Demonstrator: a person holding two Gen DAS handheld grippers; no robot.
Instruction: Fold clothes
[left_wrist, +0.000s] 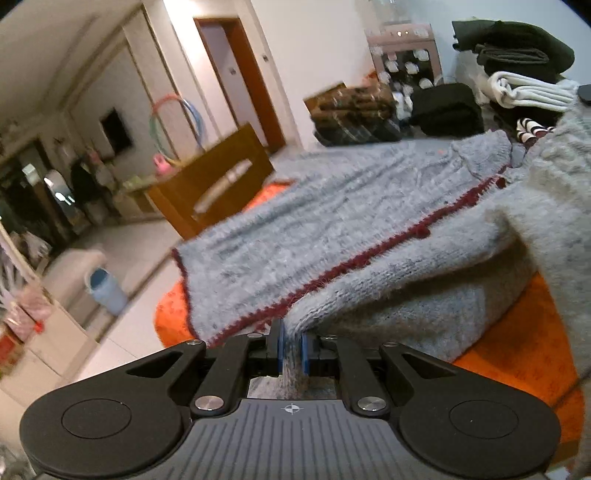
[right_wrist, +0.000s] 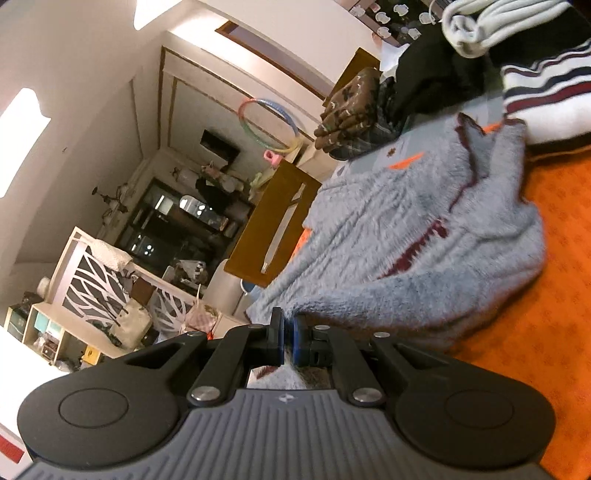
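Note:
A fuzzy grey sweater (left_wrist: 332, 229) with dark red edging lies across an orange cover (left_wrist: 517, 332). My left gripper (left_wrist: 291, 347) is shut on a fold of its near edge, and grey knit shows between the blue pads and hangs below them. That edge is raised off the cover. In the right wrist view the same sweater (right_wrist: 406, 240) lies bunched on the orange cover (right_wrist: 554, 258). My right gripper (right_wrist: 289, 332) is shut at the sweater's near edge, with fuzzy grey cloth and red trim showing just under the fingers.
Folded clothes are stacked behind the sweater: a dark pile (left_wrist: 517, 55), white knit (left_wrist: 528, 92), black (left_wrist: 447, 109), a brown patterned stack (left_wrist: 354, 107), and a striped garment (right_wrist: 546, 96). A wooden chair back (left_wrist: 214, 184) stands beyond the cover's far edge. A blue bin (left_wrist: 105, 291) sits on the floor.

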